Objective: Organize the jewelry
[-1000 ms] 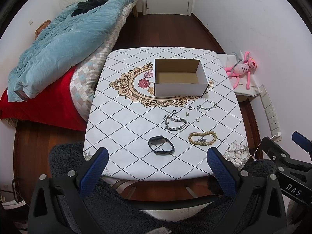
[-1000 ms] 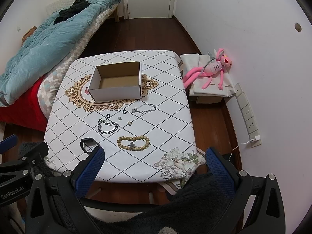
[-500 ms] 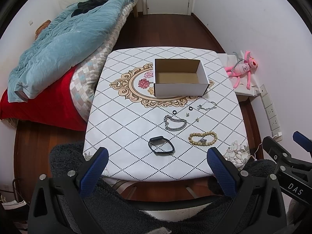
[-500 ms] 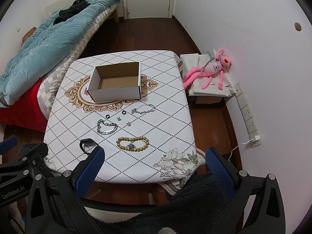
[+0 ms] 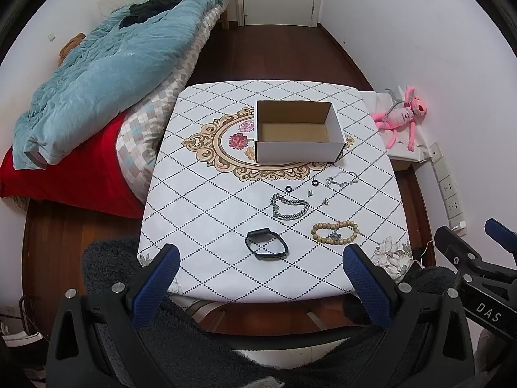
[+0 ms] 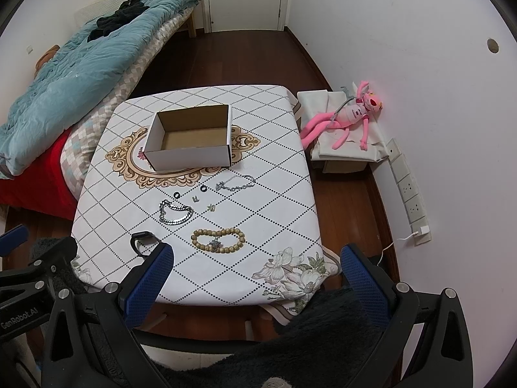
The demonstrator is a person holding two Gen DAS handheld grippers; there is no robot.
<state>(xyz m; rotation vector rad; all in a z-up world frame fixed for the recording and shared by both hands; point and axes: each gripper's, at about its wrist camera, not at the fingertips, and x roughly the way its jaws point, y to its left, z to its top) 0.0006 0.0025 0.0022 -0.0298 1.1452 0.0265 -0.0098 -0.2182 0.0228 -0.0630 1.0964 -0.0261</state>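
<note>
An open, empty cardboard box [image 5: 299,131] [image 6: 190,142] stands on the table [image 5: 200,226] [image 6: 290,194]. In front of it lie a thin silver chain [image 5: 342,178] [image 6: 235,183], two small black rings [image 5: 289,188] [image 6: 203,188], small earrings [image 5: 310,192], a heavy silver chain bracelet [image 5: 288,207] [image 6: 174,212], a wooden bead bracelet [image 5: 335,232] [image 6: 218,239] and a black band [image 5: 266,244] [image 6: 142,242]. My left gripper [image 5: 260,273] and right gripper [image 6: 257,273] are both open and empty, held above the table's near edge.
A bed with a blue quilt [image 5: 103,74] stands left of the table. A pink plush toy [image 6: 349,118] lies on a low white box by the right wall. Wall sockets [image 6: 410,190] run along that wall. A dark fuzzy chair [image 5: 206,355] is below the grippers.
Almost nothing has moved. The right wrist view has shifted very slightly; both grippers stay open.
</note>
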